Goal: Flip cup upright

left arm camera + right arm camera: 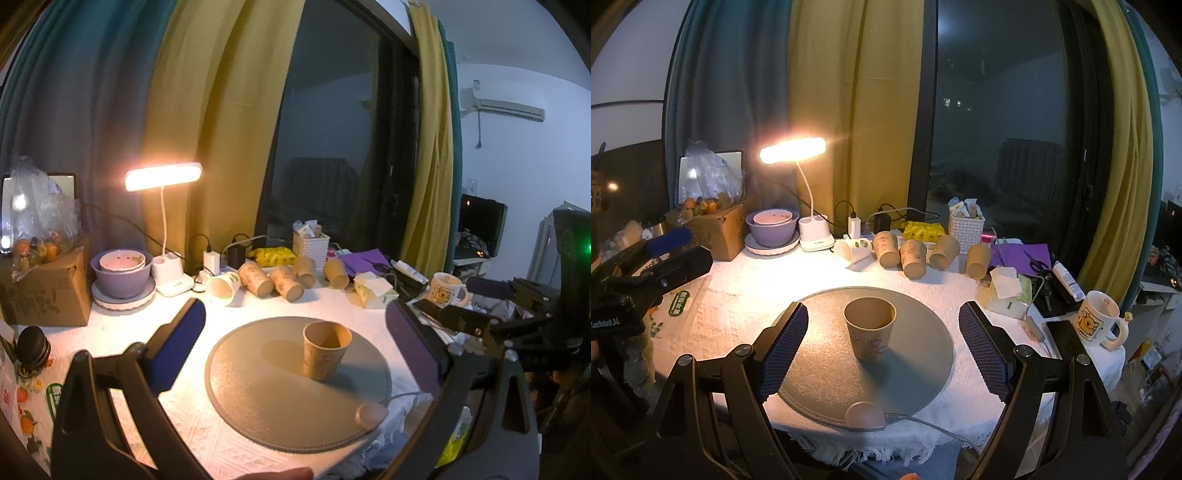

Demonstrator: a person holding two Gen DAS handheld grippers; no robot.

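Note:
A brown paper cup [325, 349] stands upright, mouth up, near the middle of a round grey mat [258, 391]; it also shows in the right wrist view [870, 328] on the same mat [820, 369]. My left gripper [295, 314] is open and empty, its blue-padded fingers wide apart on either side of the cup, short of it. My right gripper [884, 317] is open and empty too, its fingers flanking the cup without touching it. The left gripper also shows at the left edge of the right wrist view [665, 240].
Several brown paper cups [914, 258] and a white cup [854, 252] lie on their sides at the back. A lit desk lamp [793, 149], purple bowls [772, 229], a cardboard box [720, 232], a white basket [966, 228], a tissue pack [1010, 291] and a mug [1097, 321] surround the mat.

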